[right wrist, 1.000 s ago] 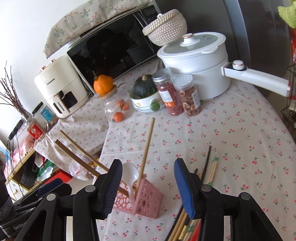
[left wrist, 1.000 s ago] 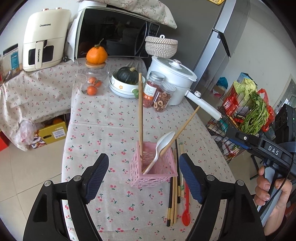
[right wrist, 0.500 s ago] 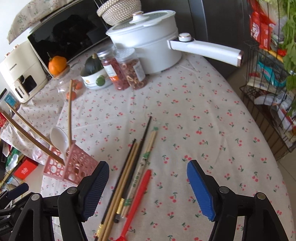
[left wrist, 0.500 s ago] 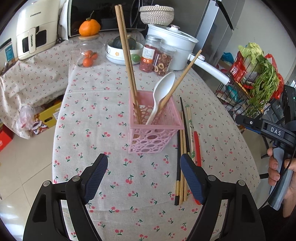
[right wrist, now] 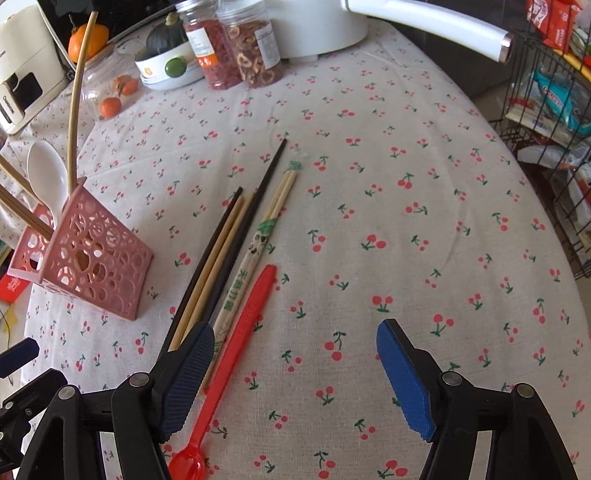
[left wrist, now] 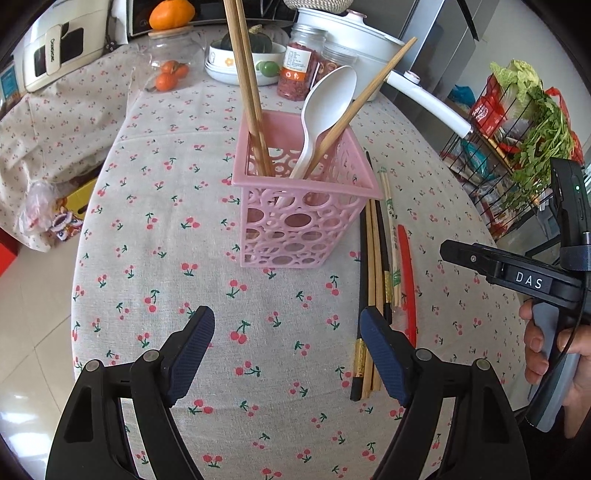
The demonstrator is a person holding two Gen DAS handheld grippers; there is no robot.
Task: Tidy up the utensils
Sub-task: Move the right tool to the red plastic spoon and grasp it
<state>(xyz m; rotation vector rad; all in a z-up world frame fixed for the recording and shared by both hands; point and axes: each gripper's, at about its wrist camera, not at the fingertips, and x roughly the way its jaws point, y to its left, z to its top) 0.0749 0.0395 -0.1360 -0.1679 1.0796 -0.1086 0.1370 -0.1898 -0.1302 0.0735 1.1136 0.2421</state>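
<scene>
Home kitchen, dining corner. Round table w/ cherry-print cloth (right wrist: 369, 155). At 12 o'clock: white lidded pot w/ long handle (left wrist: 354, 33), clear jars of dried fruit (right wrist: 255, 51), dark green squash in white bowl (left wrist: 251, 55). At 10–11: cream air fryer (left wrist: 55, 48), black microwave (left wrist: 136, 14). At 2–3: wire rack w/ leafy greens (left wrist: 532, 107). Grey fridge (left wrist: 439, 48) at 1.

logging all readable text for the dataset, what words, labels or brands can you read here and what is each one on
"DAS": white letters on the black body of the right gripper, seen from the left wrist.
"CHANGHONG": on the cream air fryer.
"天然力量" (my best reading): green characters on the paper sleeve of the disposable chopsticks.
Orange label on the red-filled jar: too small to read.
White label on the dried-slices jar: too small to read.
Snack packets in the wire rack: blurred.
</scene>
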